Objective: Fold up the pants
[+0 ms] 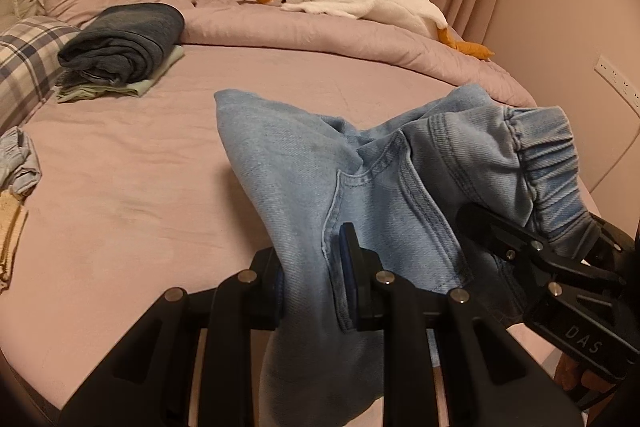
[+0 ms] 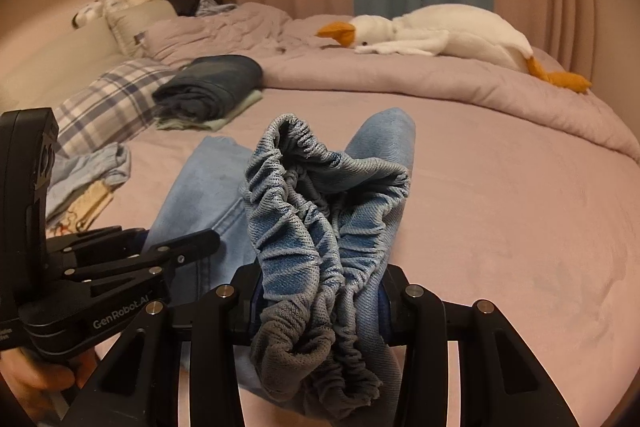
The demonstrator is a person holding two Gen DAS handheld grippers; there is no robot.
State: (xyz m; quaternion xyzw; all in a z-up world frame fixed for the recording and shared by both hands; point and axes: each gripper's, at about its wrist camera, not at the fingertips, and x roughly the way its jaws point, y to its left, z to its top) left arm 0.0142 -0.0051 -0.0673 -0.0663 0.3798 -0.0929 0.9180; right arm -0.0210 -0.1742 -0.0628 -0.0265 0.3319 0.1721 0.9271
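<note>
Pink bed [image 1: 140, 187] bears folded clothes [image 1: 124, 47]; both hand-held grippers [image 1: 316, 283] [image 2: 318, 311] clamp pants [image 1: 304, 163].

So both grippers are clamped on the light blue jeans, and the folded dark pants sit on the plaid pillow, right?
Not quite. In the left wrist view the folded dark pants sit on a pale green garment beside the plaid pillow. Both the left gripper and right gripper do clamp the light blue jeans.

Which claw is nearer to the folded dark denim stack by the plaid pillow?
Left. The left claw, shut on the light blue denim pants, sits on the side of the folded dark denim stack; the right claw, clamping the waistband, is further over on the plush goose's side.
</note>
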